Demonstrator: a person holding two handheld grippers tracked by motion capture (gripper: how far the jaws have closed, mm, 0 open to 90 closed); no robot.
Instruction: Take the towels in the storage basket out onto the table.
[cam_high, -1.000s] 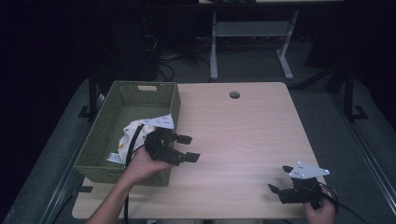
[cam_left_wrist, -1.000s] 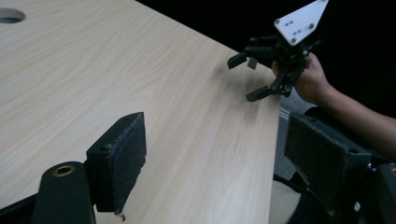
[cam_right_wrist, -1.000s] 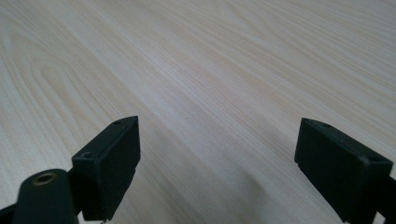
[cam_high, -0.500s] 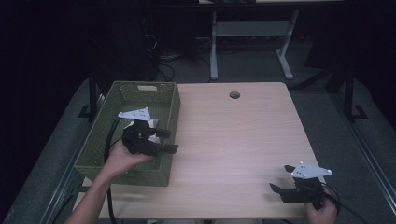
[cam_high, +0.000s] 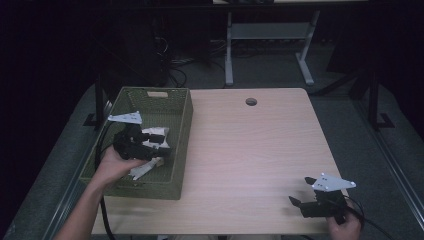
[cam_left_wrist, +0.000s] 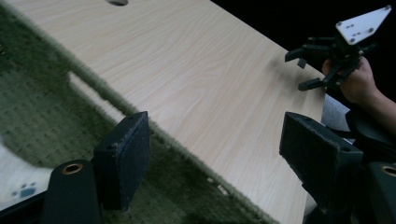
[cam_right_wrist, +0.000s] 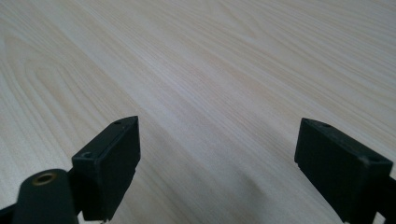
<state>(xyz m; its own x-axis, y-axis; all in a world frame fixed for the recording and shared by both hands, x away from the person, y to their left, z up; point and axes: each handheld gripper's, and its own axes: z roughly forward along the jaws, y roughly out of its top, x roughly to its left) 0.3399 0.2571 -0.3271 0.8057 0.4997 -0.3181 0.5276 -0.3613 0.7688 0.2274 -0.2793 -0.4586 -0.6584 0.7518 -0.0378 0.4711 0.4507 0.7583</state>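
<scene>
White packets (cam_high: 150, 142) lie in the green woven basket (cam_high: 180, 120), which sits along the table's left edge w/ its near end close to the front-left corner. They look like soft paper or plastic pouches; one in the left gripper view has a small blue print on it (cam_left_wrist: 18, 186), can't read more than that.

Left gripper (cam_high: 150, 146) is now inside the basket, right over the packets, jaws wide apart and nothing between them. In its own view (cam_left_wrist: 210, 158) the jaws straddle the basket's right wall, w/ bare table (cam_high: 260, 145) beyond. 1 s ago this gripper was over the basket's right rim toward the table; 0.5 s ago it had swung in over the basket; now it's deeper, toward the basket's middle-front. Packets seem to lie much as they did, though the hand covers part of them. So, as I read it: approach is done, grasp isn't. Next is prob. lowering and closing on one packet, and thin flat pouches on a woven floor may be hard to pinch, or two may come up together.

Right gripper (cam_high: 300, 204) rests near the table's front-right corner, well apart from the basket, jaws also wide w/ plain wood grain between them (cam_right_wrist: 215, 154). Barely shifted over the last second, so it looks idle.

Round cable hole (cam_high: 251, 101) near the back edge; rest of the table bare.
</scene>
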